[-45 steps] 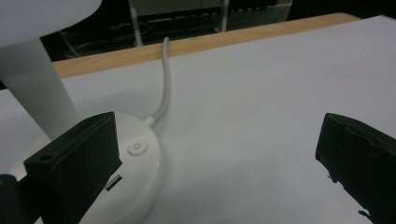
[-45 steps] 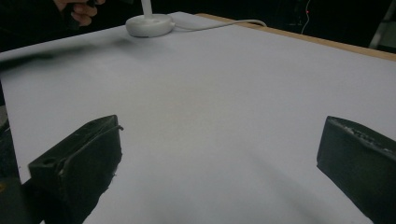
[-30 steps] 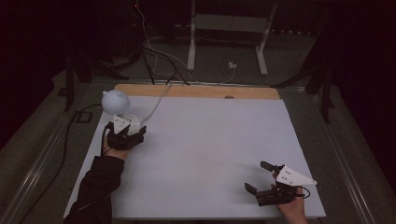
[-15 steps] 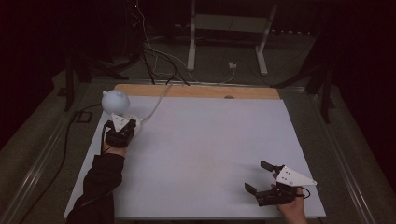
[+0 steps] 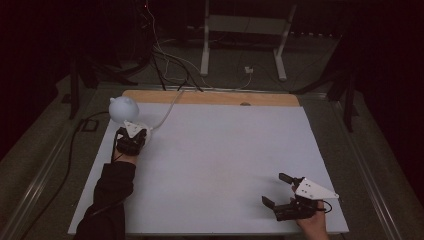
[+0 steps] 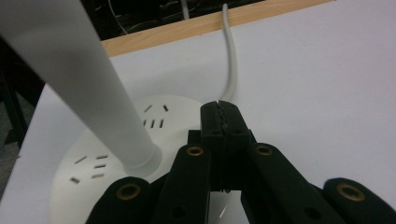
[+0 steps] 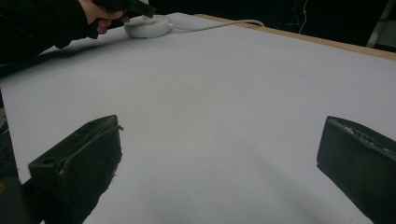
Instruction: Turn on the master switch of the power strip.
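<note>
Clenched fingers (image 6: 219, 122) marked the left gripper (image 5: 131, 134), its jaws pressed together with nothing seen between them, the tips poised over the round base (image 6: 93, 158) of a white lamp (image 5: 123, 109); whether the tips touched the base could not be told; in the left gripper view the lamp's stem (image 6: 79, 74) rose at about 10 o'clock from the jaws, and small slots showed on the base; a white cord (image 6: 231, 56) ran from the base toward 12 o'clock, over the table's wooden edge (image 6: 196, 30); in the high view the lamp sat near the far left corner of the white table (image 5: 215, 165), at about 10 o'clock from the table's middle, its rounded head just beyond the gripper; a dark sleeve (image 5: 112, 195) led back from the left hand toward 6 o'clock; the right gripper (image 5: 280, 190) lay well apart, at about 4 o'clock near the near right corner, its jaws spread wide and holding nothing; in the right gripper view its two fingers (image 7: 79, 158) stood far apart above bare table, and the left hand (image 7: 100, 14) with the lamp base (image 7: 148, 25) showed at about 11 o'clock, far off.
</note>
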Demonstrator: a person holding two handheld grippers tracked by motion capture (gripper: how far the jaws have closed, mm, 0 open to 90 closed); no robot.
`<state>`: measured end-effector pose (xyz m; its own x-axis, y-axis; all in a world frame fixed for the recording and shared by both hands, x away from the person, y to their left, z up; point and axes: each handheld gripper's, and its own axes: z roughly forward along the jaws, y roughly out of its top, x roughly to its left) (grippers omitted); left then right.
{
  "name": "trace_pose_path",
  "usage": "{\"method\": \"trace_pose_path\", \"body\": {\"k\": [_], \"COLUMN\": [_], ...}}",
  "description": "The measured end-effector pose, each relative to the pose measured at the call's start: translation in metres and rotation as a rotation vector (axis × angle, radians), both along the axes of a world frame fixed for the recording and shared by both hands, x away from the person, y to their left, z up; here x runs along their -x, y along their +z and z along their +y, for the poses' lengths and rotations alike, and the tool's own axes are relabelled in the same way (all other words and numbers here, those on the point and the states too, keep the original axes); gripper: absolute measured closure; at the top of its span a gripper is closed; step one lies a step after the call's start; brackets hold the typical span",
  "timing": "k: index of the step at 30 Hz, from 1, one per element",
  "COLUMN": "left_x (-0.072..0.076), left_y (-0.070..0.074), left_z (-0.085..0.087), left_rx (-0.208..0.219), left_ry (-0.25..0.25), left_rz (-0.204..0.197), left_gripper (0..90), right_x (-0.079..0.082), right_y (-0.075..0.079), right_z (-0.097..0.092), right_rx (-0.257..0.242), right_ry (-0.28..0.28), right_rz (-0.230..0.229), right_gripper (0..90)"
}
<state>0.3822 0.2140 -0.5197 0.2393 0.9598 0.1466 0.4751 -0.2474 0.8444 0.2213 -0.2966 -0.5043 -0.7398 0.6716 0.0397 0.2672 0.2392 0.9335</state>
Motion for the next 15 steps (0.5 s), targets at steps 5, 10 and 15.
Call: {"method": "trace_pose_path", "body": {"k": [5,10,15], "left_x": [-0.0026,-0.004,-0.0044], "left_y": [-0.0046,-0.0077,-0.0076], "left_z": [-0.0012,0.0003,0.0008], "left_rx": [-0.029,-0.053,-0.041], "left_ry": [0.014,0.043,0.024], "left_rz": [0.001,0.011,0.014], "left_gripper": [90.0,90.0,90.0], "right_x": [-0.0004,0.0,-0.0004], "right_y": [-0.0006,-0.0003,-0.0008], "right_z": [-0.0004,-0.0004,-0.0006], "right_rx": [-0.001,0.0,0.001], "right_ry": [0.003,0.004,0.006], "right_rz": [0.001,0.0,0.001], "right_gripper": [0.0,0.0,0.0]}}
